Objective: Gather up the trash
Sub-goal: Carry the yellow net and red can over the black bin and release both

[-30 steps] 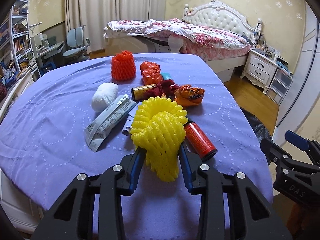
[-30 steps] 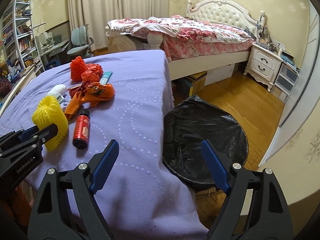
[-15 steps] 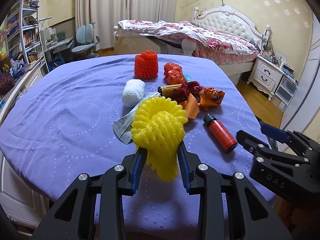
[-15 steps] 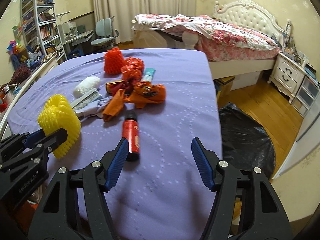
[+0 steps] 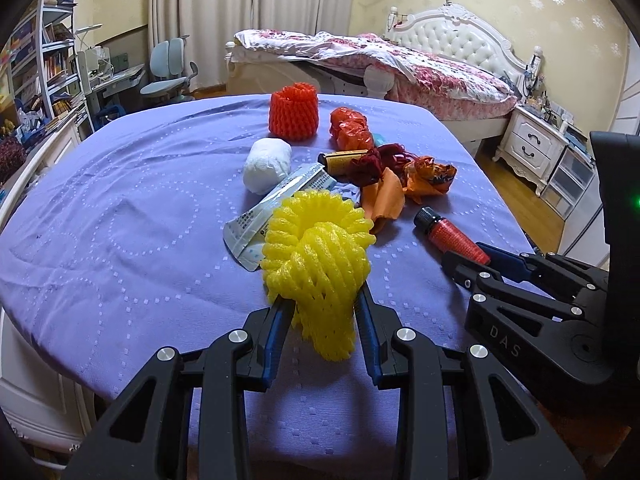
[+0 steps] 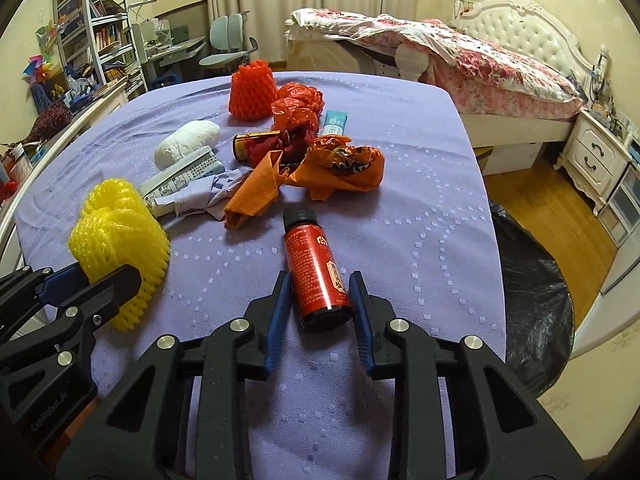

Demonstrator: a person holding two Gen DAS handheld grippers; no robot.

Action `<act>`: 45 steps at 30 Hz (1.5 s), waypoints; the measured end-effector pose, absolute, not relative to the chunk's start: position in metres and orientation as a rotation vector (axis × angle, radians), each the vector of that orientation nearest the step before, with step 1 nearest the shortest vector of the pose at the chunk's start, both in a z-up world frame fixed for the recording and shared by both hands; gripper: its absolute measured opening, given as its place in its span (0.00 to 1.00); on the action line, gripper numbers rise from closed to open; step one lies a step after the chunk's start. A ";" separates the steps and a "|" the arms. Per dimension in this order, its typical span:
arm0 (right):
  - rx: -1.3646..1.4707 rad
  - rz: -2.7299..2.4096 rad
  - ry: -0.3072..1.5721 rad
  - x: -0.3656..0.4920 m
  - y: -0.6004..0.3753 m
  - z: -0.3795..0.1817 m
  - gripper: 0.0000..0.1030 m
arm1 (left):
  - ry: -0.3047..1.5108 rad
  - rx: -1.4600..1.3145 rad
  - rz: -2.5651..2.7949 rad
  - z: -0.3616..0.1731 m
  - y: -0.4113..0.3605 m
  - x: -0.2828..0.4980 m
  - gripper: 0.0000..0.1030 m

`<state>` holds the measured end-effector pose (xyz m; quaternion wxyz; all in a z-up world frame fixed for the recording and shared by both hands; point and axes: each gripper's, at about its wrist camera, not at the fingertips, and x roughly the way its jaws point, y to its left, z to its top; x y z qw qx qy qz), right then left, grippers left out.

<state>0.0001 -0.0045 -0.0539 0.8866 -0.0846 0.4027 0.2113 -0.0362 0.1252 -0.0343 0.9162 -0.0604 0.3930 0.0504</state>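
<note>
My left gripper (image 5: 322, 300) is shut on a yellow foam fruit net (image 5: 316, 256), held over the near part of the purple table; both also show in the right wrist view, the net (image 6: 120, 240) at the left. My right gripper (image 6: 318, 284) has closed in around the base of a red bottle (image 6: 314, 272) with a black cap that lies on the cloth; its pads sit at the bottle's sides. The bottle also shows in the left wrist view (image 5: 452, 234). A black-lined trash bin (image 6: 536, 300) stands on the floor right of the table.
Other trash lies mid-table: a red foam net (image 5: 294, 110), white wad (image 5: 268, 164), long white packet (image 5: 280, 204), gold can (image 5: 340, 162), orange wrappers (image 5: 424, 176), red bag (image 5: 350, 128), a teal tube (image 6: 334, 122). A bed and nightstand stand behind.
My right gripper swung from the bin back over the table and narrowed around the red bottle. My left gripper kept hold of the yellow net and drew back a little.
</note>
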 end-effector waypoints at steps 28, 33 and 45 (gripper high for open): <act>-0.041 0.316 0.800 -0.013 -0.091 -0.042 0.23 | 0.796 -0.045 -0.033 -0.033 0.061 -0.023 0.33; -0.018 0.255 0.788 -0.006 -0.114 -0.041 0.23 | 0.775 -0.019 -0.084 -0.027 0.037 -0.010 0.33; 0.053 0.122 0.785 0.018 -0.175 -0.050 0.23 | 0.778 0.052 -0.198 -0.029 -0.030 0.034 0.33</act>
